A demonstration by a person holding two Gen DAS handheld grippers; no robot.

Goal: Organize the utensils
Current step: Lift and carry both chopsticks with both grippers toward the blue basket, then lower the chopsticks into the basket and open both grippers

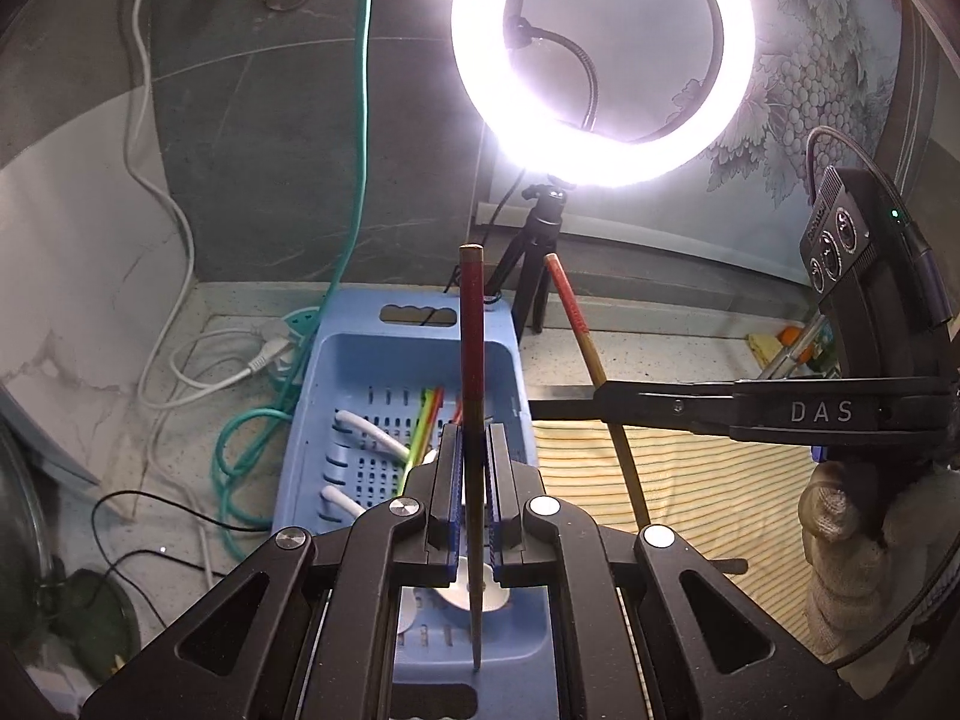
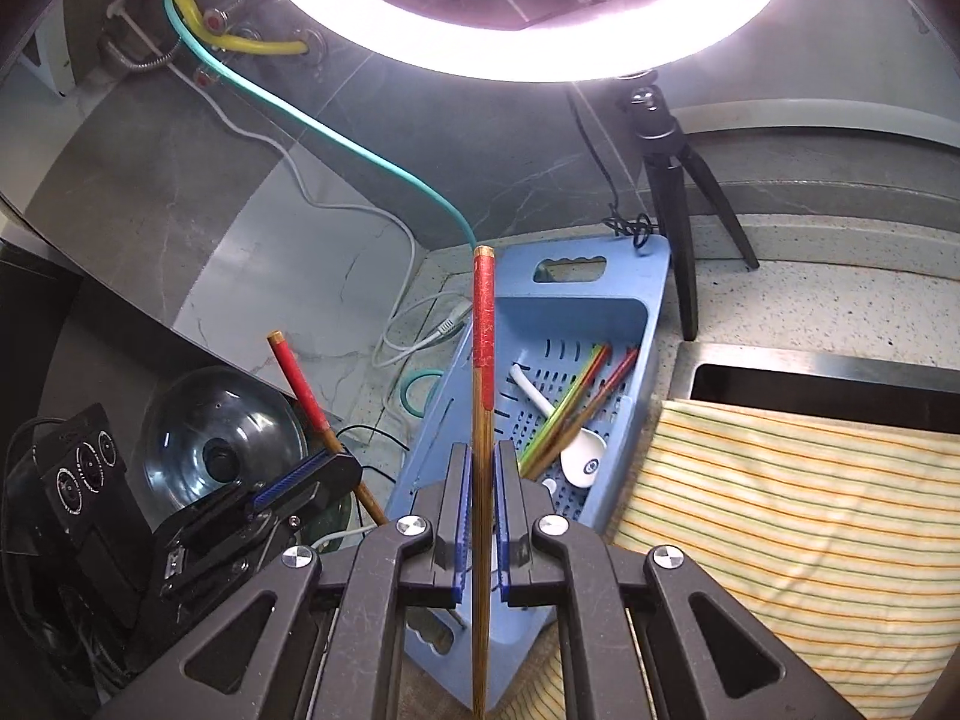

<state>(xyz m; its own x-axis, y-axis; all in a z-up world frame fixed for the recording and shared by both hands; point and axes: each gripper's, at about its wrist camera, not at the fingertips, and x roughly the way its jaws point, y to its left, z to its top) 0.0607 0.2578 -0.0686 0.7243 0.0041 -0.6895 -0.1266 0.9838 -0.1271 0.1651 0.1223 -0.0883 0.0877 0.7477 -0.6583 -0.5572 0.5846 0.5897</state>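
My left gripper (image 1: 474, 450) is shut on a red-topped wooden chopstick (image 1: 472, 348) and holds it upright above the blue slotted basket (image 1: 336, 372). My right gripper (image 2: 480, 468) is shut on a matching chopstick (image 2: 483, 324), also upright, beside the basket (image 2: 648, 312). Each gripper shows in the other's view: the right one (image 1: 606, 393) with its chopstick (image 1: 570, 306), the left one (image 2: 312, 480) with its chopstick (image 2: 297, 381). In the basket lie white spoons (image 2: 582, 462), a green chopstick (image 2: 570, 396) and red-tipped chopsticks (image 2: 606, 387).
A lit ring light (image 1: 600, 60) on a black tripod (image 1: 540, 240) stands behind the basket. A striped yellow cloth (image 2: 780, 510) covers part of the sink (image 2: 840, 372) on the right. Cables (image 1: 240, 438) and a glass pot lid (image 2: 216, 438) lie on the left.
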